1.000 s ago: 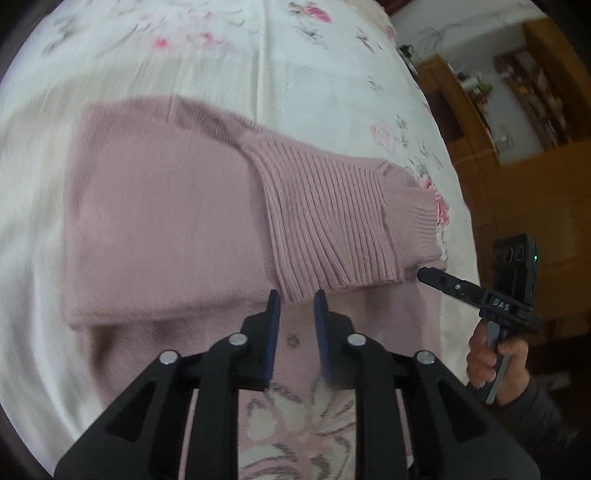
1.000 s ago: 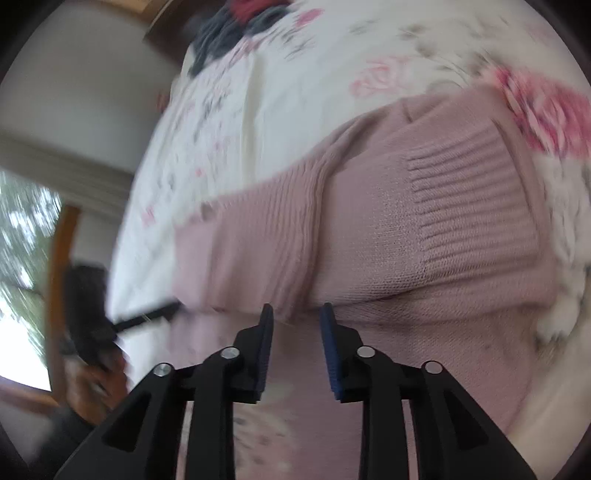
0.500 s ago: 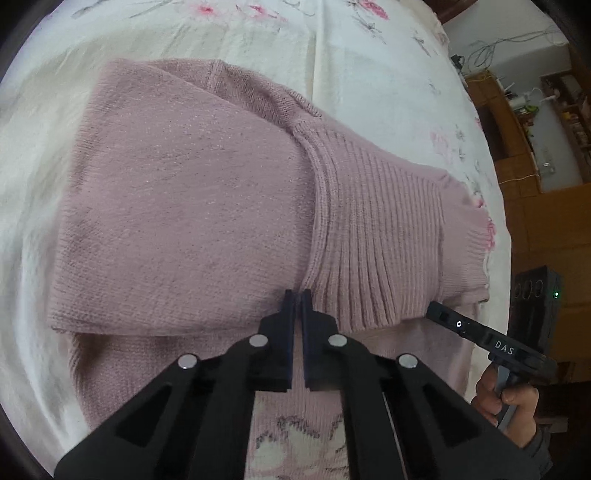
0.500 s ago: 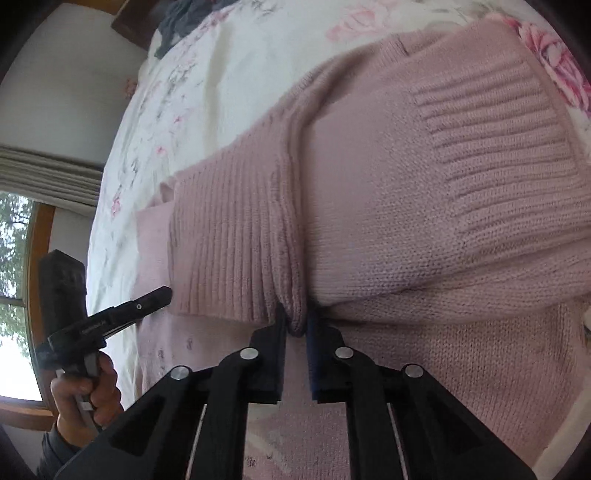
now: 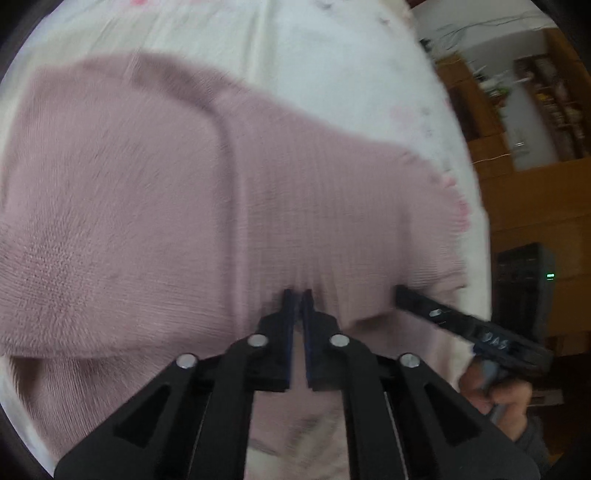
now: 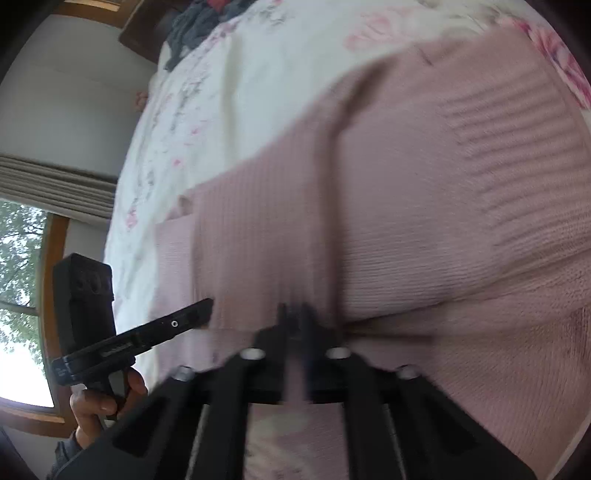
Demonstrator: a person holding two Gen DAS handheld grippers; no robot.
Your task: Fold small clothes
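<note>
Blurred now, both grippers (image 5: 297, 295) (image 6: 295, 308) grip sweater (image 5: 147, 184) hem.

The sweater (image 5: 147, 192) lies on the bed (image 5: 332, 74); both grippers meet its near edge, left gripper (image 5: 297, 295) beside right gripper (image 6: 295, 308).

Both tongs (image 5: 297, 295) (image 6: 295, 310) nearly closed, side by side.

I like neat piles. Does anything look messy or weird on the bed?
Nothing looks torn or spilled. The pink sweater is only half folded on the flowered bedspread, and dark clothes lie bunched at the bed's far end. Both pictures are blurry.
</note>
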